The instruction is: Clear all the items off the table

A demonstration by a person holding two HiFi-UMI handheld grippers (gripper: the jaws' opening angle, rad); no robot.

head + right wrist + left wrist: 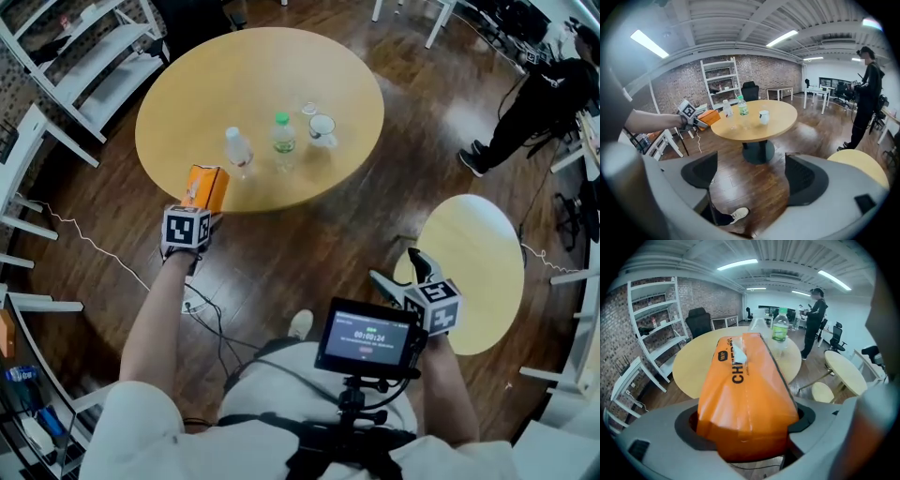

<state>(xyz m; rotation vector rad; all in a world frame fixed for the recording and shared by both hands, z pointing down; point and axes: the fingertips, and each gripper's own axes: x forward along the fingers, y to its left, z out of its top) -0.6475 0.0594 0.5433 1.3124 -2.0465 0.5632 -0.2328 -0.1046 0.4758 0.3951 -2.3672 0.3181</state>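
Holding the tissue pack (206,185) at the table's (187,84) near edge, we are clamping it in the left gripper (202,199), aiming for a firm, level squeeze so the soft pack cannot slip. The right gripper (395,265) is hanging open, empty.

A big round table (187,84) has two bottles on it, one with a clear cap (238,150) and one with a green cap (283,136), with a white cup (322,129) and a small glass (308,110) just beside them. At the near edge of the table, the left gripper (211,208) holds an orange pack (206,183). The right gripper (401,272) has its jaws apart with nothing in them, above the edge of a small round table (487,281), and a little screen (367,339) sits near it.
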